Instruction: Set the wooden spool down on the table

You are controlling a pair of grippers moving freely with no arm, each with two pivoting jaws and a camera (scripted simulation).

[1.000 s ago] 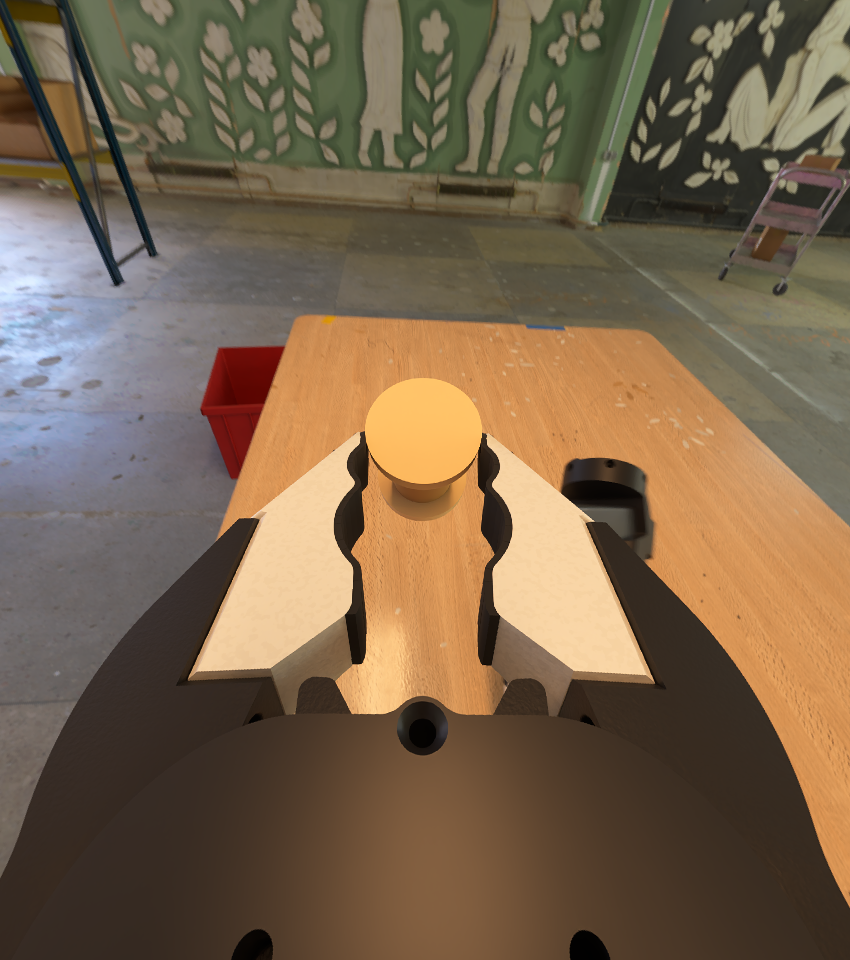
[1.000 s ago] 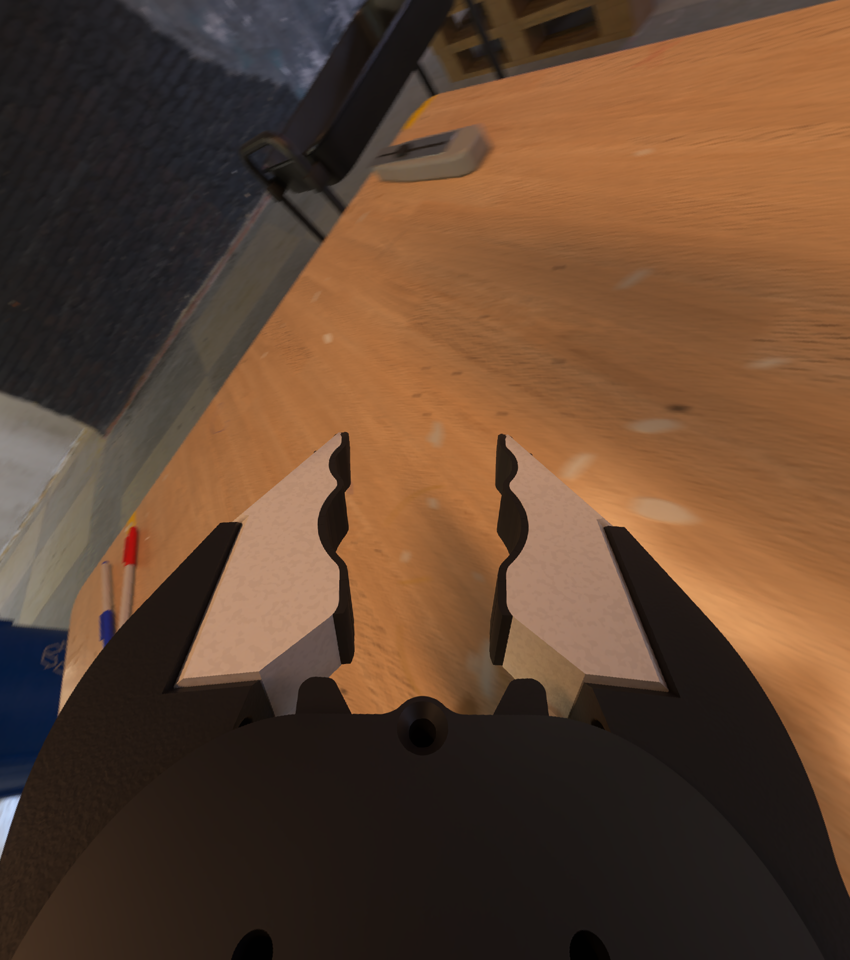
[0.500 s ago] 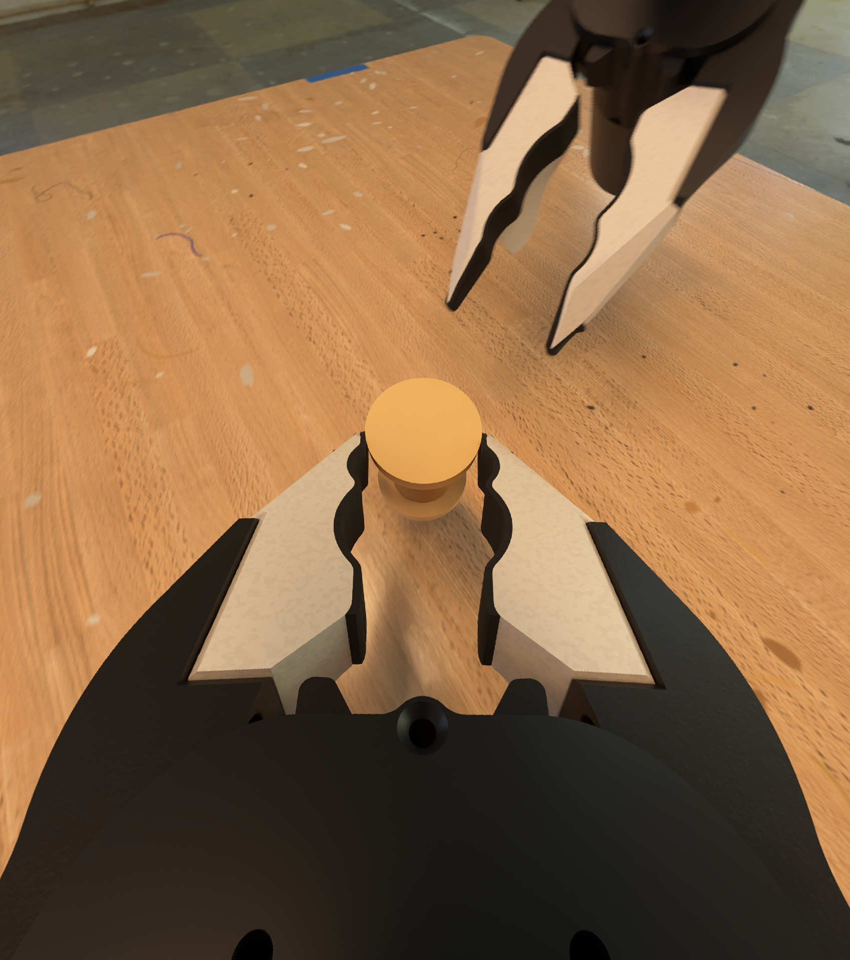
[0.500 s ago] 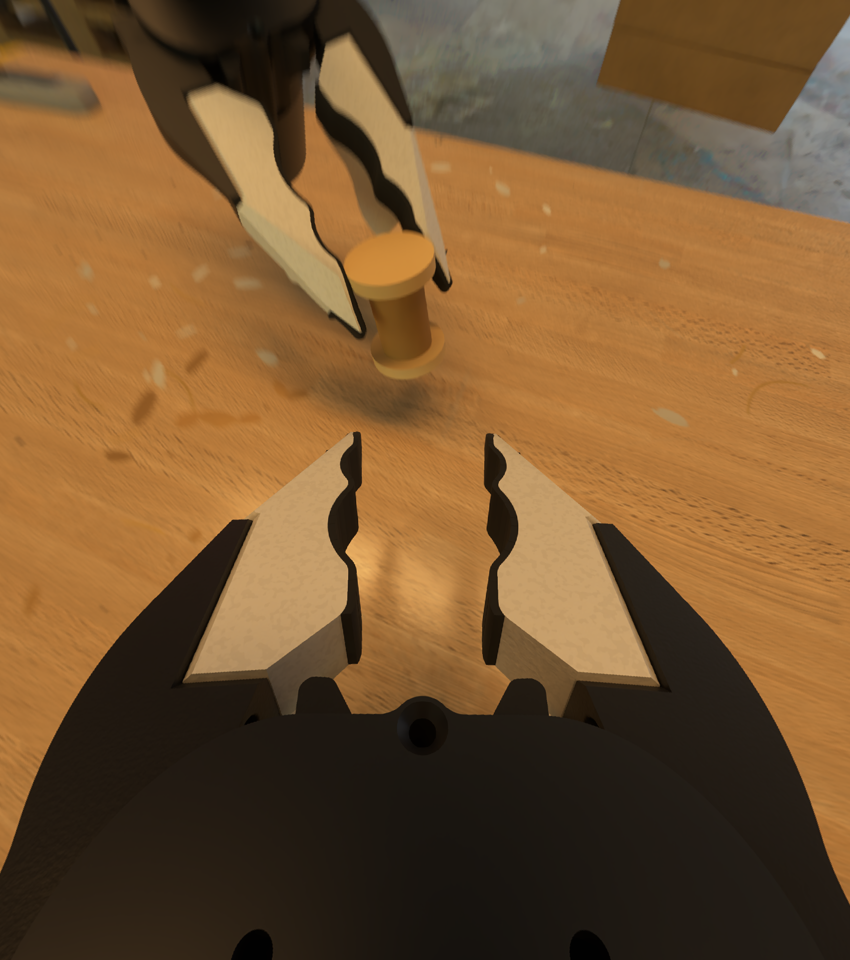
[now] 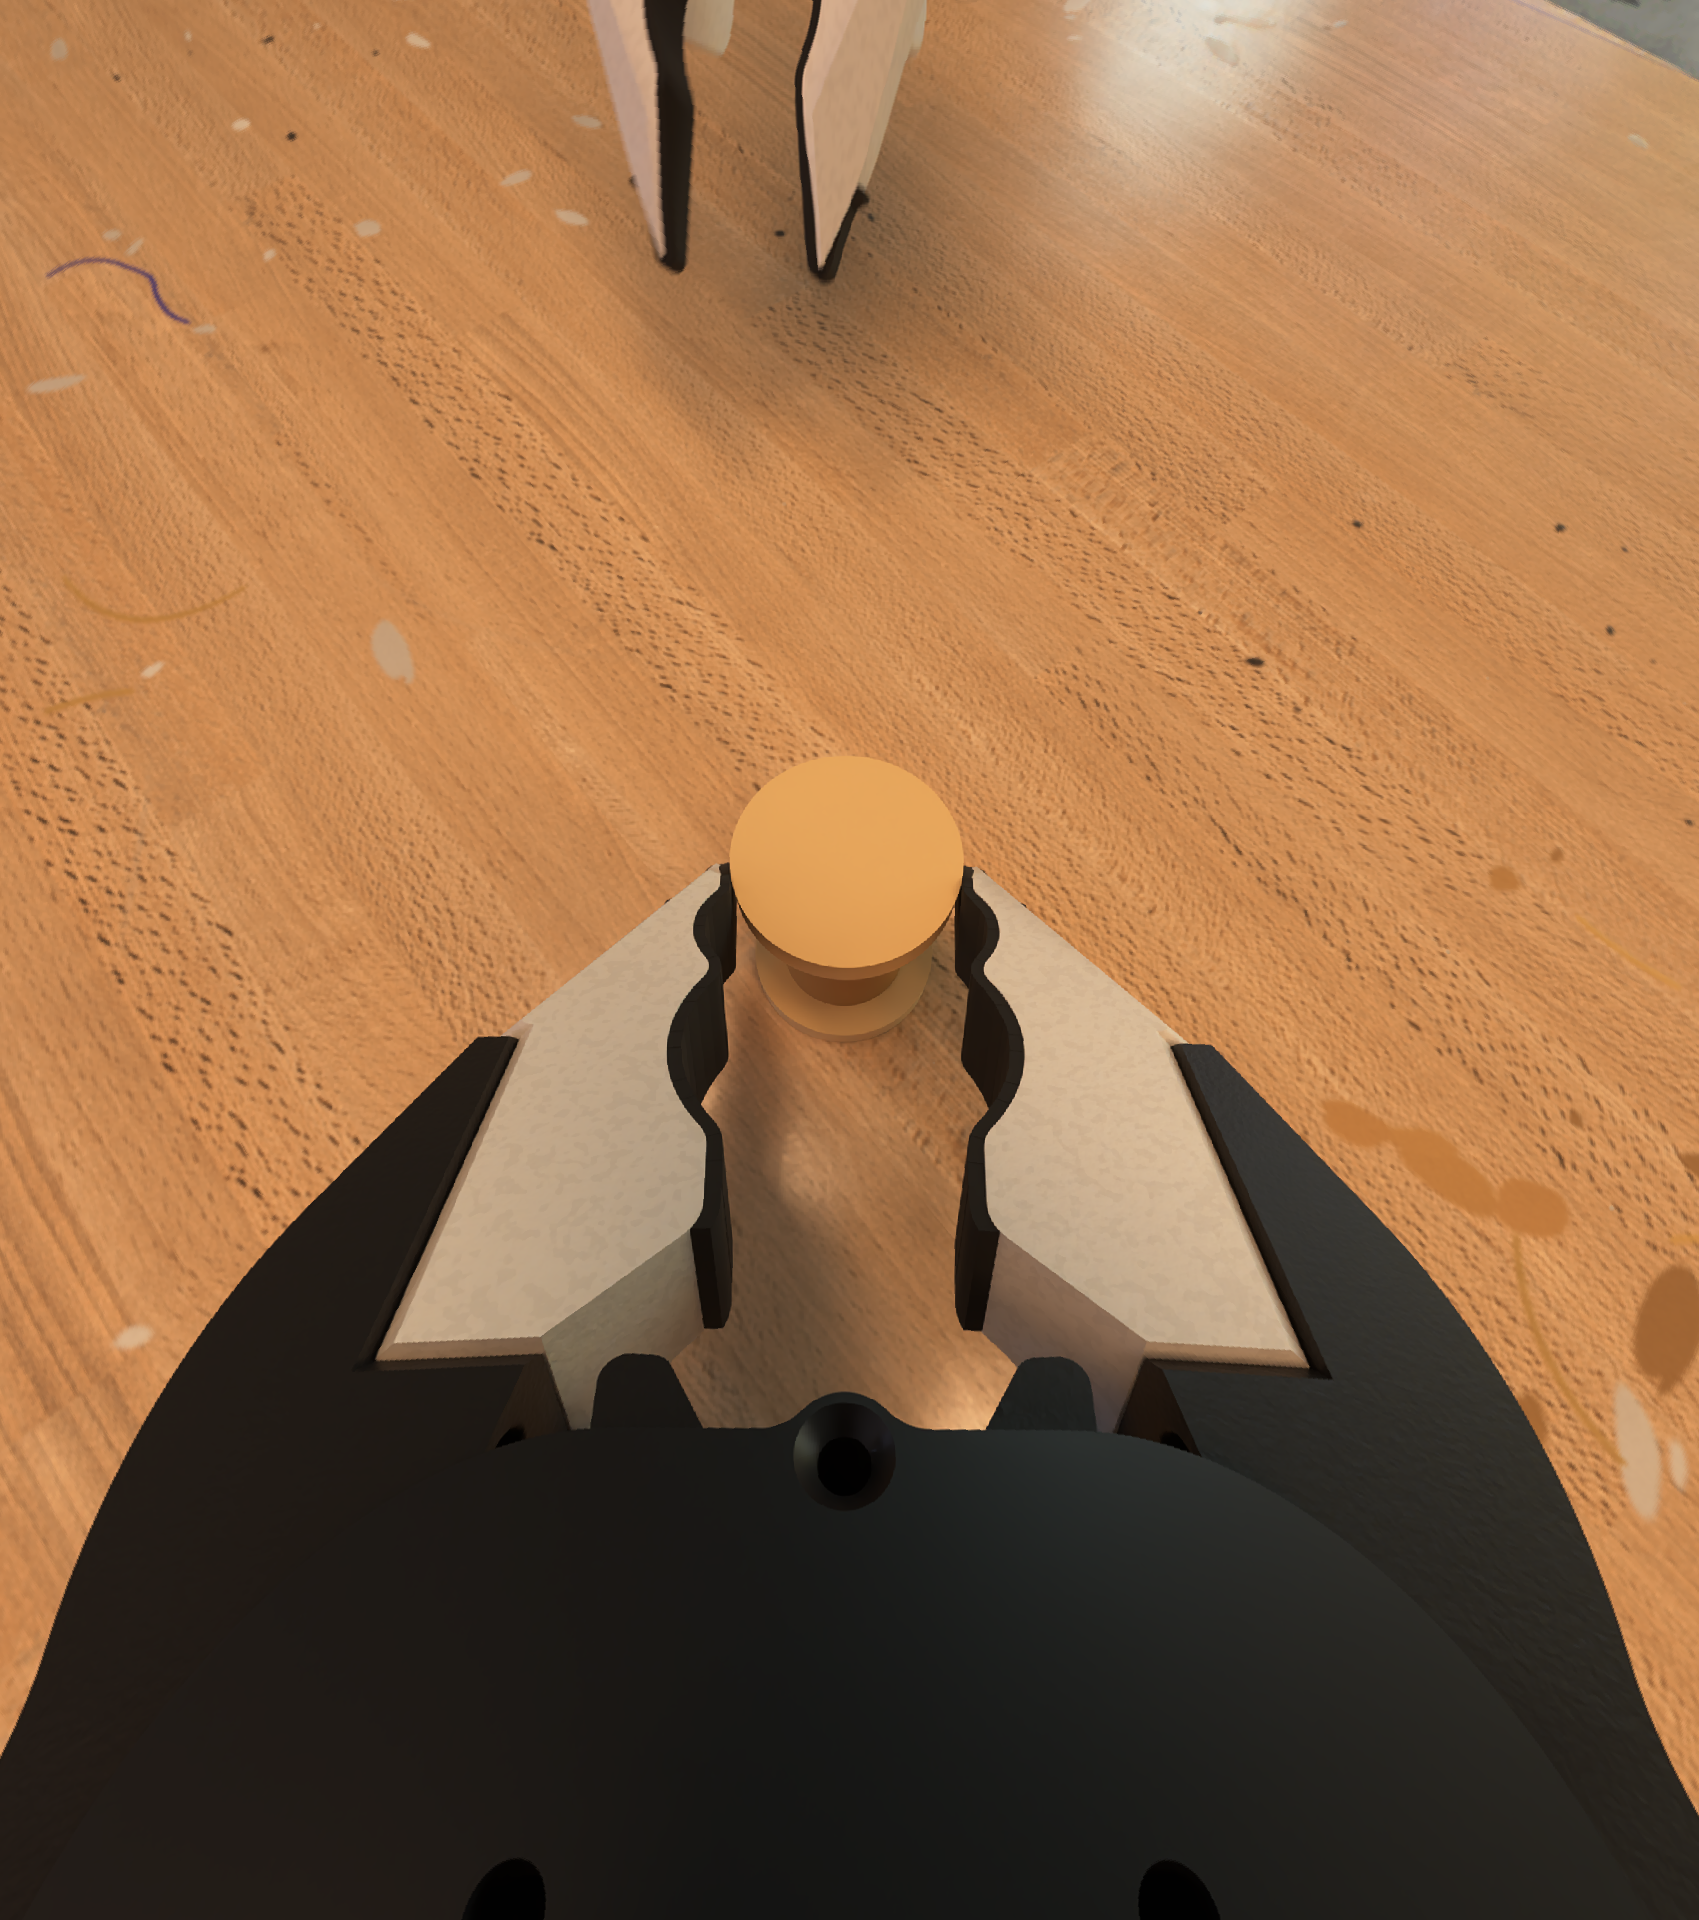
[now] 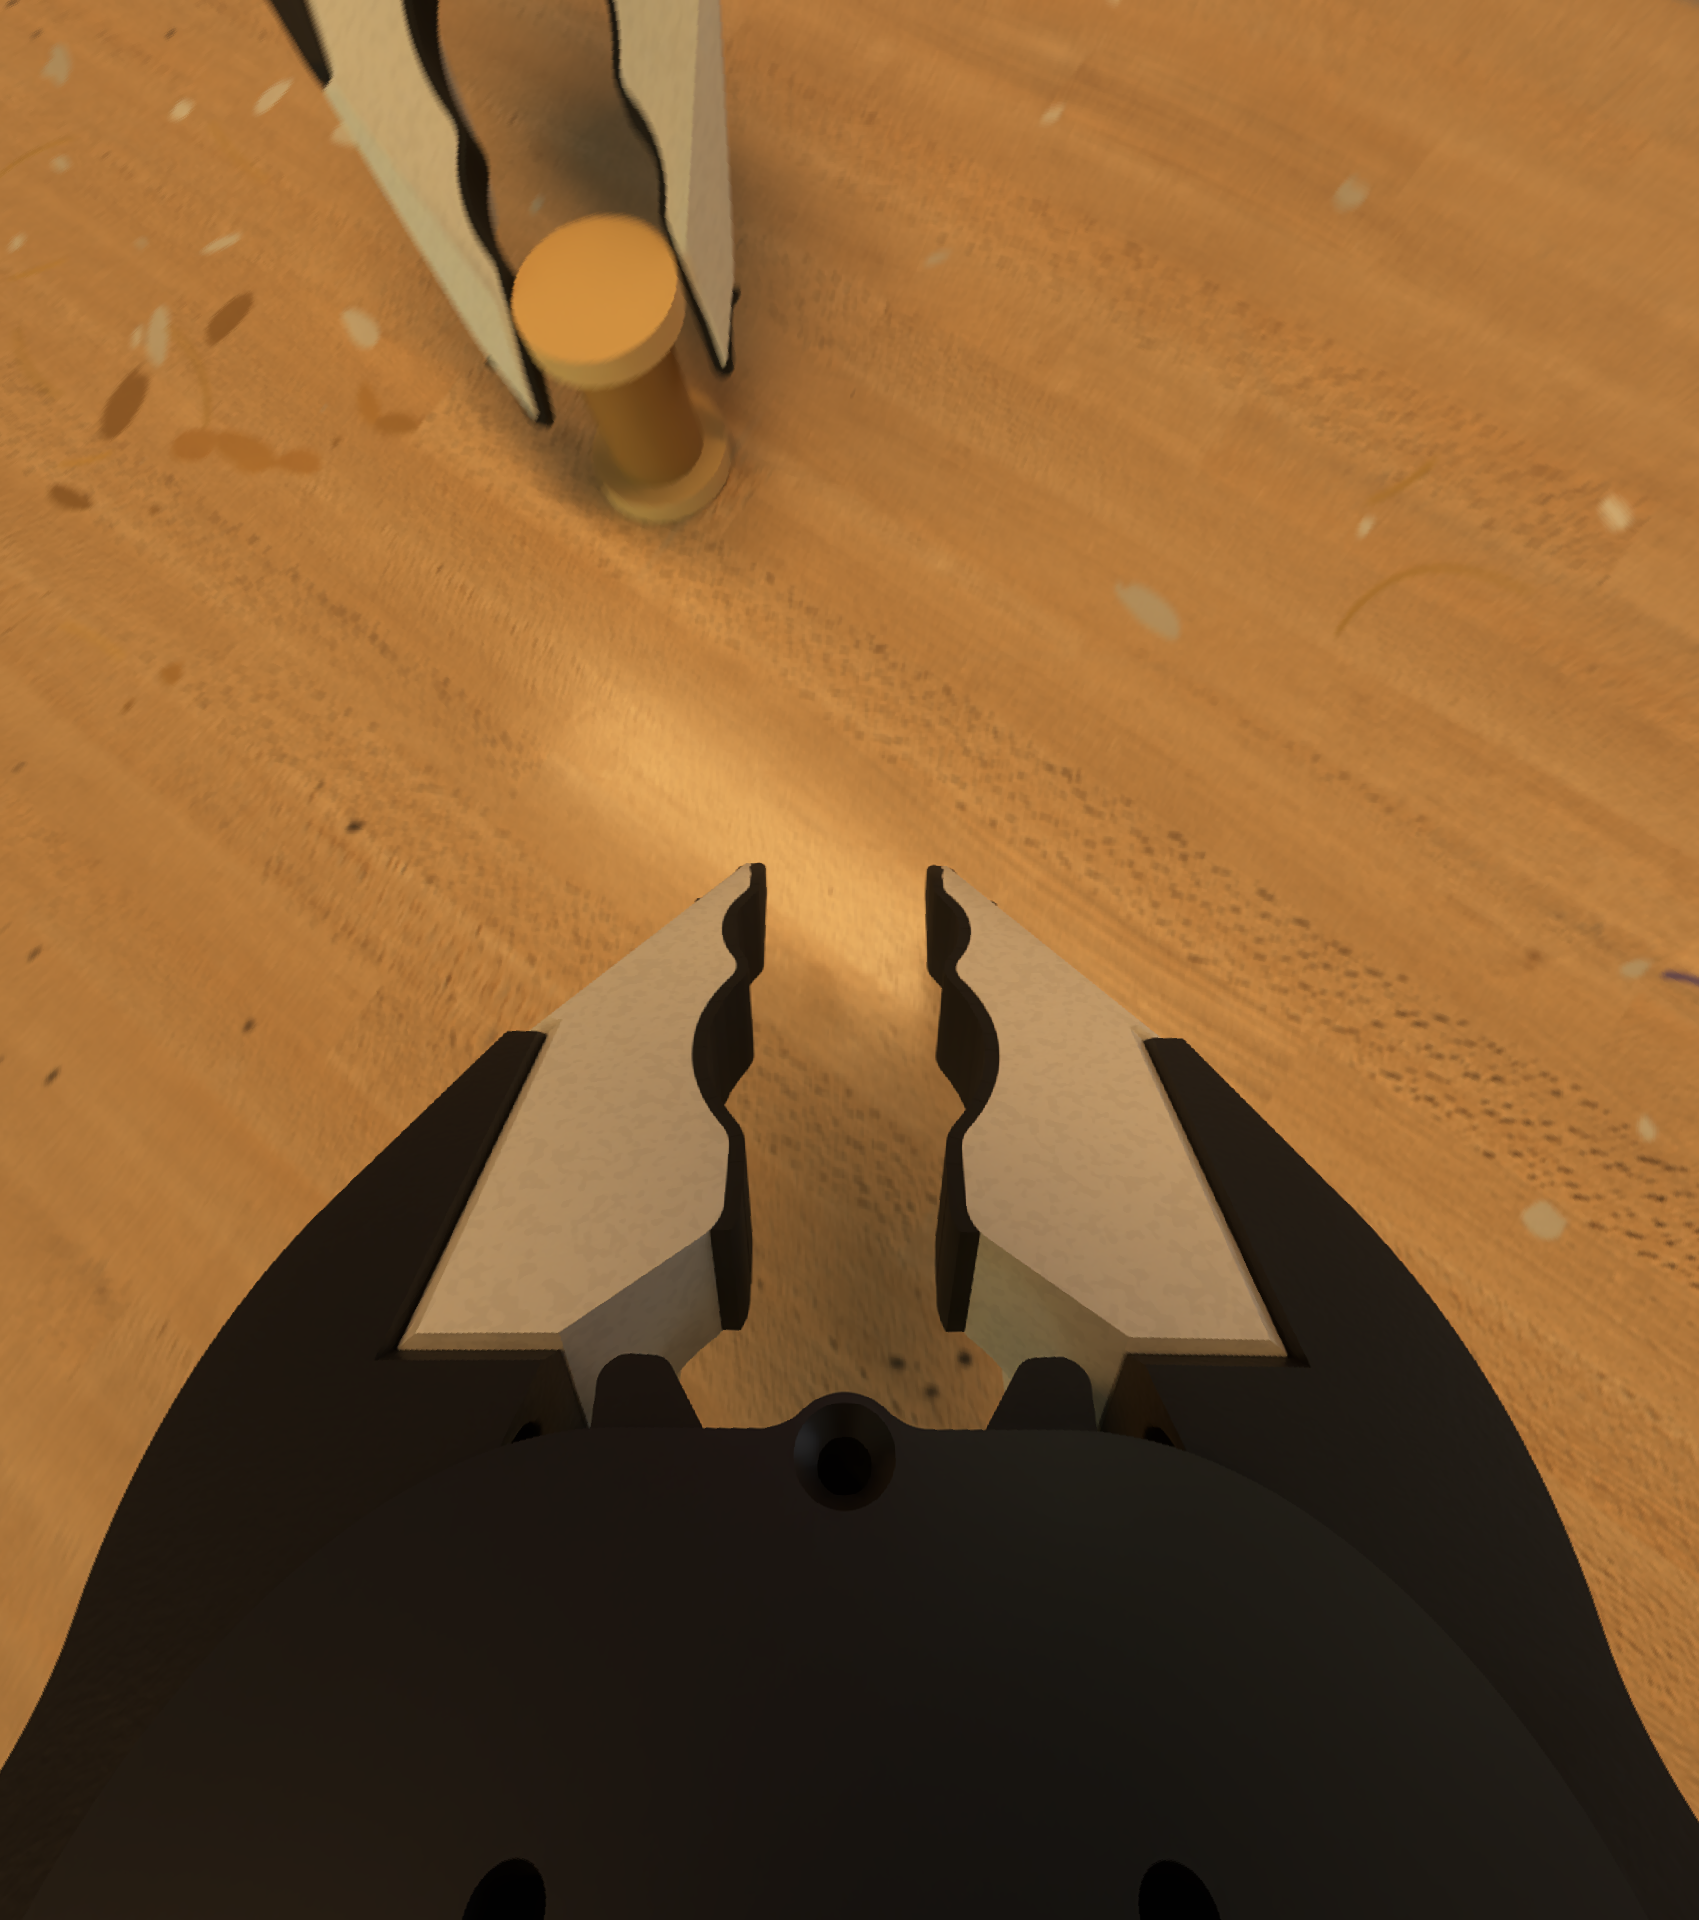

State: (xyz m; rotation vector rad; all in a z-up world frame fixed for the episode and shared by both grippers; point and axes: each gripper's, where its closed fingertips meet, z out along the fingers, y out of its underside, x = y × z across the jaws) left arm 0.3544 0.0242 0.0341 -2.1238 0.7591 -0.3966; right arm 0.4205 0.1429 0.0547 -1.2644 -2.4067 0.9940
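Looking thru your left wrist cam: left gripper [image 5: 845,883] pinches the spool [image 5: 845,862] by its top disc, table [image 5: 1240,520] edge far top-right. Right cam: right gripper [image 6: 845,883] gapes empty; spool's base meets wood, bare tabletop all round.

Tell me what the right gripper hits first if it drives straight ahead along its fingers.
Probably the bare table: the right gripper points steeply down at it. The wooden spool, held by the left gripper, sits farther off, left of that line.

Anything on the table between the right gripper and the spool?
Nothing: bare table between right gripper and wooden spool, shown in the right wrist view.
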